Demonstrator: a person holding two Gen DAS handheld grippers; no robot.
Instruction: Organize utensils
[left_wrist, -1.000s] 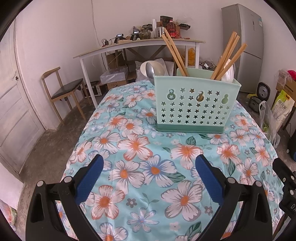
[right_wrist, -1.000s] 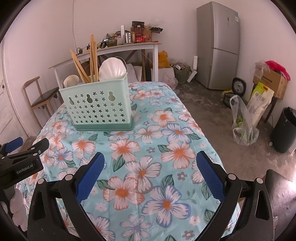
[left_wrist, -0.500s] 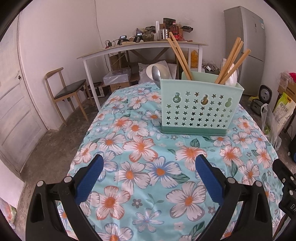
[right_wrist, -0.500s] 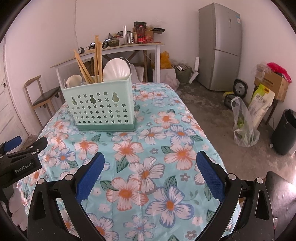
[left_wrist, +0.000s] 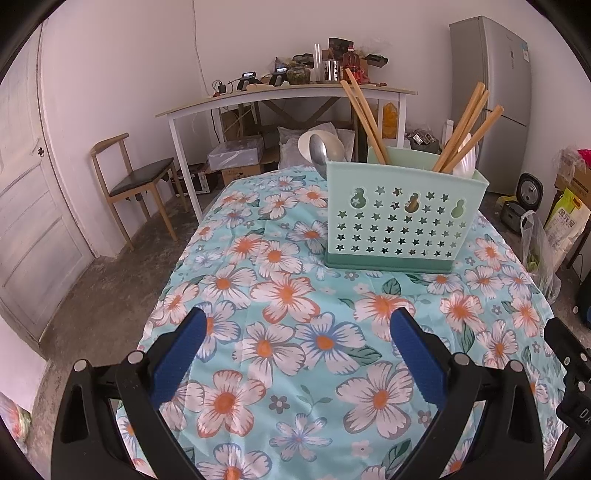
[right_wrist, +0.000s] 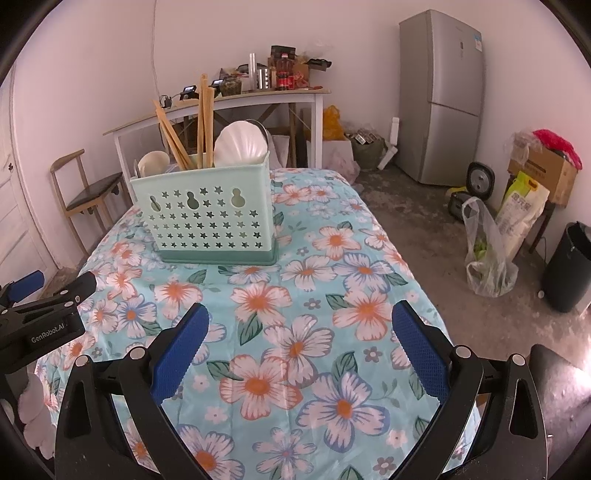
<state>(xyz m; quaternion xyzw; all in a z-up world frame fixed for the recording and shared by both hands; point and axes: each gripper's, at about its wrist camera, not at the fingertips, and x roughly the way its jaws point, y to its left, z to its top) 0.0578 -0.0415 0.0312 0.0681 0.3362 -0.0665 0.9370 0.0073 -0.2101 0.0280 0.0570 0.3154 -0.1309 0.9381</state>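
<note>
Both claws hang over the near end of the desk (left_wrist: 258, 354) with its flowered blue cloth, and both are spread wide with nothing between the blue pads: the left claw (left_wrist: 295, 354) and the right claw (right_wrist: 301, 350). The mint-green utensil basket (left_wrist: 402, 218) stands upright on the far half of the desk, well apart from either claw. From the left wrist we get the metal spoon (left_wrist: 318, 153) in front of a white bowl-shaped ladle (left_wrist: 328, 142) at the basket's left end, and the wooden chopsticks (left_wrist: 364, 118) split into two leaning bunches, two sticks left and three right. The right wrist hides that metal spoon but shows the big white shell-shaped scoop (right_wrist: 241, 144) plainly at the basket's right end, plus the left claw's black body poking in at the left edge, a black bin (right_wrist: 569, 266) and a plastic bag (right_wrist: 487, 254) on the floor. Count: one basket, five chopsticks seen from the left, two white pieces, one metal spoon. The grey fridge (right_wrist: 441, 92) and wooden chair (left_wrist: 129, 173) show in both views. Compared with a second ago, the basket sits farther off and lower in both views, so both claws have drawn back, jaws unchanged.
</note>
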